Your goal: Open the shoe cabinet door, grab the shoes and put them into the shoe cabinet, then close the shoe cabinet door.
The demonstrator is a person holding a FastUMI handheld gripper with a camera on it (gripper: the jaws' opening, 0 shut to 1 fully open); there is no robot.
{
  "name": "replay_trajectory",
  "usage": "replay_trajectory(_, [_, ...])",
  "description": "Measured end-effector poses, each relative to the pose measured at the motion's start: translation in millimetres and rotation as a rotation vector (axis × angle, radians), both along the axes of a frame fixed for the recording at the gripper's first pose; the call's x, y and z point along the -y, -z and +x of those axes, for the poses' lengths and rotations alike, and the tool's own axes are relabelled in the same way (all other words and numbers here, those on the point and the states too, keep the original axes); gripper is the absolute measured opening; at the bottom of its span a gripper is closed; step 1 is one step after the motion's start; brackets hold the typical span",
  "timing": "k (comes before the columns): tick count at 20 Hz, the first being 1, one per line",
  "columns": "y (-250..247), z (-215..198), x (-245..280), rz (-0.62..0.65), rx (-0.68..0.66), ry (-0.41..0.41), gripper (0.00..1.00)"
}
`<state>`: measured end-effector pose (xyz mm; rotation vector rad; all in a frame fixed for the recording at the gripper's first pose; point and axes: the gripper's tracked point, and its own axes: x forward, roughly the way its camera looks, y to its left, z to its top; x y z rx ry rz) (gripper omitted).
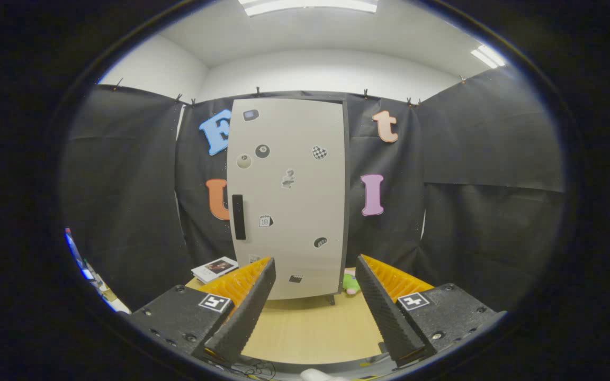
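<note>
Gripper view shows the gripper (315,275) open and empty, the shut shoe cabinet (289,196) far ahead with its handle (238,217) at left, so a hurried approach could likely miss that narrow handle.

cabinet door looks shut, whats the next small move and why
Probably move forward toward the dark handle at the door's edge. The door is closed, and the gripper is open, holds nothing and sits well short of the cabinet above the wooden surface.
</note>
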<state>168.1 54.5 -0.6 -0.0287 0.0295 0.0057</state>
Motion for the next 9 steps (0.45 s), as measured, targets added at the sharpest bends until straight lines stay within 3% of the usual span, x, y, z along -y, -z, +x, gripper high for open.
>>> replay_trajectory(9, [-12,2,10,-0.003,0.033,0.028,0.99])
